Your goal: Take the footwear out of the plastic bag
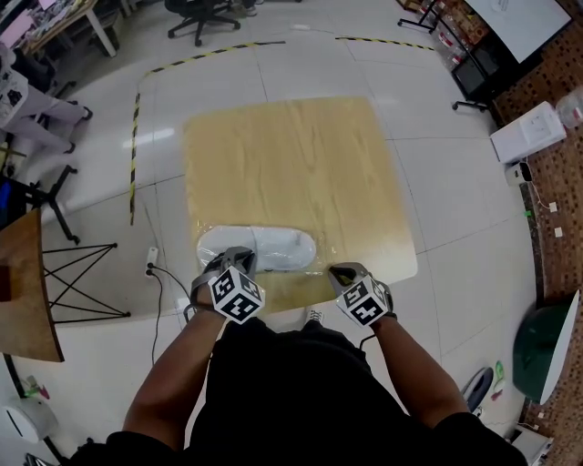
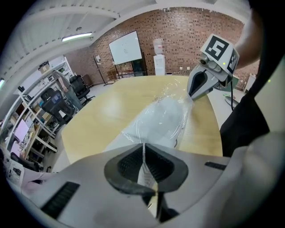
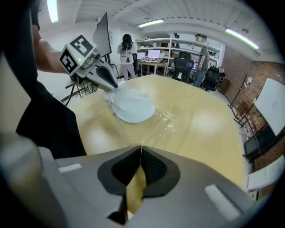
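A clear plastic bag (image 1: 305, 246) with white footwear (image 1: 260, 246) inside lies at the near edge of the wooden table (image 1: 291, 164). My left gripper (image 1: 239, 258) is at the bag's near left end. In the left gripper view its jaws (image 2: 143, 145) are shut on a thin fold of the bag, and the footwear (image 2: 162, 118) stretches away from them. My right gripper (image 1: 344, 271) is shut just right of the bag's crumpled end. Nothing shows between its pads (image 3: 141, 147). From the left gripper view, the right gripper's tips (image 2: 192, 94) sit at the bag's far end.
The table's near edge runs right under both grippers. On the floor to the left are a power strip (image 1: 152, 259), a black folding stand (image 1: 77, 282) and a wooden side table (image 1: 23, 291). An office chair (image 1: 200, 14) stands beyond the table. People stand at desks far behind (image 3: 127, 55).
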Available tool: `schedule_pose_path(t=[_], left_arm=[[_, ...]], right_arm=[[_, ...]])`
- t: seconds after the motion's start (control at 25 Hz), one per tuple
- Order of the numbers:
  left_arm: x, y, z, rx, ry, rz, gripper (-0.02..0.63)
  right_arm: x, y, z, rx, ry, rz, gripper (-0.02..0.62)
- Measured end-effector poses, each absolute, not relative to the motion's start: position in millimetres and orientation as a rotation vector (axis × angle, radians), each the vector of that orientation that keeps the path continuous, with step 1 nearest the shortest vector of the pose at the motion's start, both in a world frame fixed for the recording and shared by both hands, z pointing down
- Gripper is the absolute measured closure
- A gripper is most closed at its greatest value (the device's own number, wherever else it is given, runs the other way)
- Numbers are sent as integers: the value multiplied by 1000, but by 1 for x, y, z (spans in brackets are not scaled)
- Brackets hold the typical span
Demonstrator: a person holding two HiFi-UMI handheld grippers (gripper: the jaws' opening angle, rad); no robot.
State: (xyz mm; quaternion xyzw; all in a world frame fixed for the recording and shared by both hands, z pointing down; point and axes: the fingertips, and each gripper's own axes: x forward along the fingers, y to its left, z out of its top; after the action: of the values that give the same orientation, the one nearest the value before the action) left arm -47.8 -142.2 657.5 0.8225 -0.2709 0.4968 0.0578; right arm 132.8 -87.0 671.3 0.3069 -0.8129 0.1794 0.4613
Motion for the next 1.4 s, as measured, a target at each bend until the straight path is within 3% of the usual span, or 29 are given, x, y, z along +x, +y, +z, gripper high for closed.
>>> schedule_pose_path(t=[0.44,0.56,0.6,0.64,0.76,1.12,1.32,1.36,1.4], left_arm=[[-45,-142,660,2528,-727,1480,586],[-46,-141,660,2521,-723,1477,586],[-45,-141,660,2518,-722,1479,586],[-45,-141,660,2518,-720,1481,586],[-43,-142,660,2520,-712,1483,586],[-44,-144,660,2516,-687,1443,586],[-46,-144,659,2518,-668,1395,588],[-46,-145,658,2514,-670,1386,588],[-46,-145,658,2511,-672,1381,588]], right_arm=[[166,-92,649,862,-2067,535,583],[137,-86,651,721,-2109,472,461],[131,-83,656,672,-2088,428,457],[128,-81,662,638,-2054,381,470],[131,-78,670,613,-1988,251,591],[155,-58,664,483,-1957,-33,594],[194,-96,658,772,-1966,282,592],[192,-111,655,834,-1987,370,578],[185,-125,652,876,-2019,442,520]])
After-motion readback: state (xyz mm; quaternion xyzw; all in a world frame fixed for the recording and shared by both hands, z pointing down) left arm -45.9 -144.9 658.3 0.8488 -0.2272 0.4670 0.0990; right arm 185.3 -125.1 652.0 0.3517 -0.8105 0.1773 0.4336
